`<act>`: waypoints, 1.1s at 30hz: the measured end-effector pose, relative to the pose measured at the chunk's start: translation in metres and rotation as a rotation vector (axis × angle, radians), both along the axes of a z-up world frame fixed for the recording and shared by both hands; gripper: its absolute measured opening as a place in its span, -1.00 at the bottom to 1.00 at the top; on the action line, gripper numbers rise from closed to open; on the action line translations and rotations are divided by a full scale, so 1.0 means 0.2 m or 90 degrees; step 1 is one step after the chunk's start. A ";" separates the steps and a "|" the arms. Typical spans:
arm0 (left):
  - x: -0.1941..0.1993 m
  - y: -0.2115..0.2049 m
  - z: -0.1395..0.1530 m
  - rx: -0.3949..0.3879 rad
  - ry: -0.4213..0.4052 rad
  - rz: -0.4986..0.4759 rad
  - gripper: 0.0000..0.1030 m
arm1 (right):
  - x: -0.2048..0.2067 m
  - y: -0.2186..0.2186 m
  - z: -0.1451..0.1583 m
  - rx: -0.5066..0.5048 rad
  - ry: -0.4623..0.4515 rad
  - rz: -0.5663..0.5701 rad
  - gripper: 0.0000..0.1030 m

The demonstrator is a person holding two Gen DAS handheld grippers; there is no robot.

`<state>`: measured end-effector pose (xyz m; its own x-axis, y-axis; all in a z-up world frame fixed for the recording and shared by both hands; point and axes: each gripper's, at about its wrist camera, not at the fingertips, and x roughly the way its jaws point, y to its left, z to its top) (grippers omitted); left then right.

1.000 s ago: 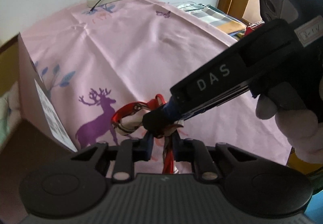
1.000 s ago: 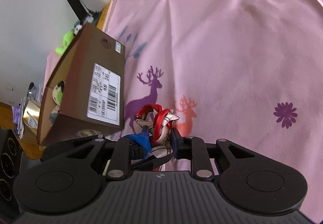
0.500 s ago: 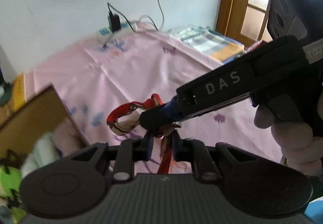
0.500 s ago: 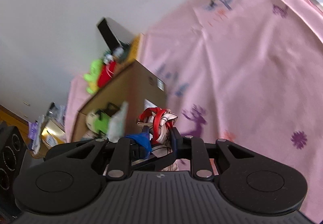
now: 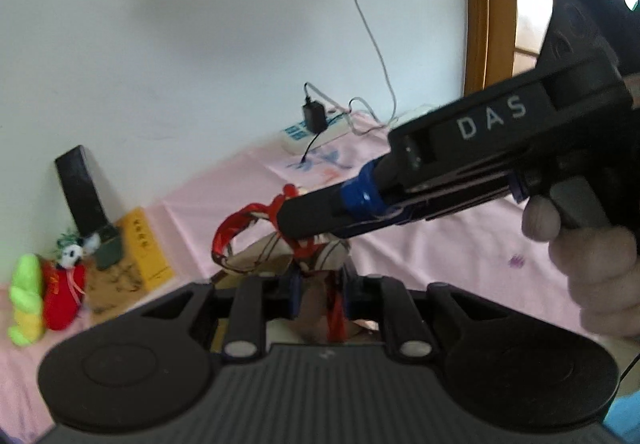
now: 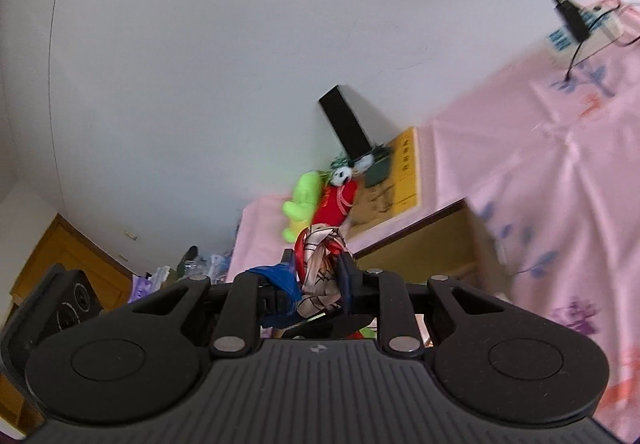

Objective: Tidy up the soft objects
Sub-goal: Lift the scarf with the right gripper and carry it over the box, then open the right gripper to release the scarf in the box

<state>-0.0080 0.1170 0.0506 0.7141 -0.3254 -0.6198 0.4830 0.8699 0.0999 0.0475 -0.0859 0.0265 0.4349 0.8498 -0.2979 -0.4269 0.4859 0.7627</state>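
Observation:
A red and cream patterned scarf hangs bunched in the air above the pink deer-print cloth. My left gripper is shut on its lower folds. My right gripper, held by a hand, comes in from the right and is shut on the same scarf from above. In the right wrist view the scarf is pinched in my right gripper, with the left gripper's blue-taped tip pressed against it on the left. The brown cardboard box lies just beyond and below.
A green plush and a red plush lean near a yellow book and a black stand by the wall. A power strip with cables sits at the cloth's far edge. A wooden window frame is at the right.
Both grippers have risen together, lifting the scarf off the pink cloth, and tilted upward. The wall and the plush toys have come into view, and the box has slid down in both views.

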 end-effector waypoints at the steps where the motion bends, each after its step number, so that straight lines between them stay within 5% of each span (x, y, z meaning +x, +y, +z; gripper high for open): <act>1: 0.00 0.03 -0.02 0.006 0.005 -0.006 -0.74 | 0.00 0.04 -0.01 -0.003 0.005 0.001 -0.94; 9: 0.06 0.13 -0.26 0.046 0.074 -0.077 -0.74 | -0.04 0.26 -0.15 -0.105 0.017 -0.013 -0.94; 20: 0.07 0.04 -0.51 0.060 0.141 -0.206 -0.74 | -0.15 0.28 -0.27 -0.344 -0.020 -0.086 -0.95; 33: 0.22 0.17 -0.59 -0.027 0.241 -0.175 -0.69 | -0.12 0.24 -0.28 -0.377 -0.006 -0.115 -0.83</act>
